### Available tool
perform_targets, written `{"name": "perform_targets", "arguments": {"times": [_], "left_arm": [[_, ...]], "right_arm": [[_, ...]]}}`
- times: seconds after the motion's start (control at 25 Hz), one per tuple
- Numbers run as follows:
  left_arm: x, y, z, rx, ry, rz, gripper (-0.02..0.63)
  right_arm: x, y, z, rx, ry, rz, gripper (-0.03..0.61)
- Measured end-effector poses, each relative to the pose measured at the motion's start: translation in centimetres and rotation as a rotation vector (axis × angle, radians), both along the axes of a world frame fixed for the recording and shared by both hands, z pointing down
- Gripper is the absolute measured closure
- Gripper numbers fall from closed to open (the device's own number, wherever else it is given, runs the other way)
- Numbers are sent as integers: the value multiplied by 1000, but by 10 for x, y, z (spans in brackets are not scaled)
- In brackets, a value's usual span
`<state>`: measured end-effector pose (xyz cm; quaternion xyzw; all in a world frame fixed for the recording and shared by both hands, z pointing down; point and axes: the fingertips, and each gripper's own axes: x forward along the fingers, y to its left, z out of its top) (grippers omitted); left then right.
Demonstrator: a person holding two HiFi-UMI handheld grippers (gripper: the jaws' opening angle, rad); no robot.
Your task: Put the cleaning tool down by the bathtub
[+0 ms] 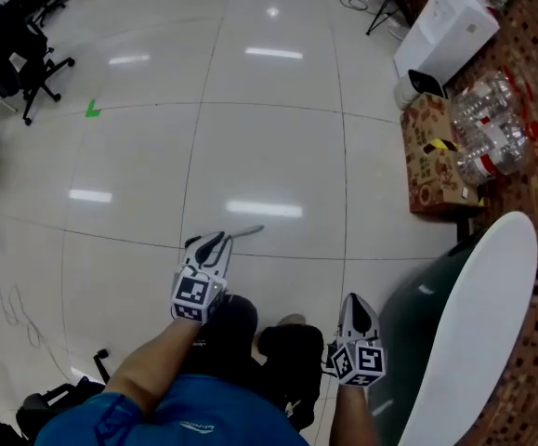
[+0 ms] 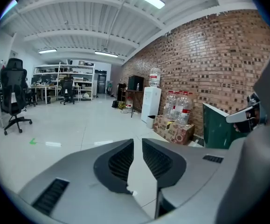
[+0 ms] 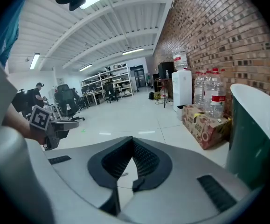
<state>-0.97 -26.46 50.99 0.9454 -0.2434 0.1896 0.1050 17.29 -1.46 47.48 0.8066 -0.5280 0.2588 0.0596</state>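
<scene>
A thin grey stick (image 1: 247, 232) lies flat on the shiny floor (image 1: 148, 156), just past the tip of the left gripper (image 1: 215, 242). I think it may be the cleaning tool, but it is too small to tell for sure. It is not in any gripper. The left gripper has its jaws only a little way apart, and I see just floor through the gap. The right gripper (image 1: 354, 301) is closed tight with nothing in it. The big bathtub (image 1: 480, 323), dark green outside with a white rim, stands on the right, near the right gripper and apart from the stick. The stick looks thin, stiff and light, so it should be easy to lift. It could slide on the smooth floor. I would pinch it near the middle so it does not tip.
</scene>
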Motion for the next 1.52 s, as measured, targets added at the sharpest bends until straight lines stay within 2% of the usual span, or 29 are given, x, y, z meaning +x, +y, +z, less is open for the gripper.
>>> {"name": "perform_targets", "arguments": {"times": [0.16, 0.32, 0.52, 0.68, 0.76, 0.84, 1.0, 1.12, 1.24, 1.36, 1.44, 1.52], "left_arm": [[0, -8, 63, -38, -10, -82, 554], [-3, -19, 130, -52, 3, -156, 554], [1, -32, 195, 8, 13, -192, 554], [-18, -51, 220, 61, 21, -228, 554], [-29, -63, 228, 73, 36, -236, 577], [-35, -71, 236, 83, 53, -233, 612], [-44, -80, 255, 99, 81, -159, 612], [-64, -86, 278, 116, 56, -117, 612], [-94, -99, 303, 139, 2, -162, 612], [-111, -109, 307, 133, 26, -197, 612], [-107, -108, 309, 157, 29, -147, 612], [-98, -101, 325, 193, -12, -57, 612]], "right_arm": [[17, -6, 35, 16, 25, 4, 566], [25, -36, 77, 39, 69, -83, 566], [19, -91, 164, 4, 111, -306, 561], [-18, -151, 236, -23, 104, -513, 549], [-41, -181, 265, -29, 108, -592, 514], [-62, -206, 289, -28, 119, -657, 506], [-113, -248, 328, -6, 126, -764, 462], [-145, -269, 353, 5, 136, -827, 448], [-165, -283, 383, -5, 160, -899, 443], [-181, -293, 420, -35, 180, -968, 434], [-190, -299, 445, -64, 196, -1011, 433], [-201, -304, 467, -92, 213, -1060, 428]]}}
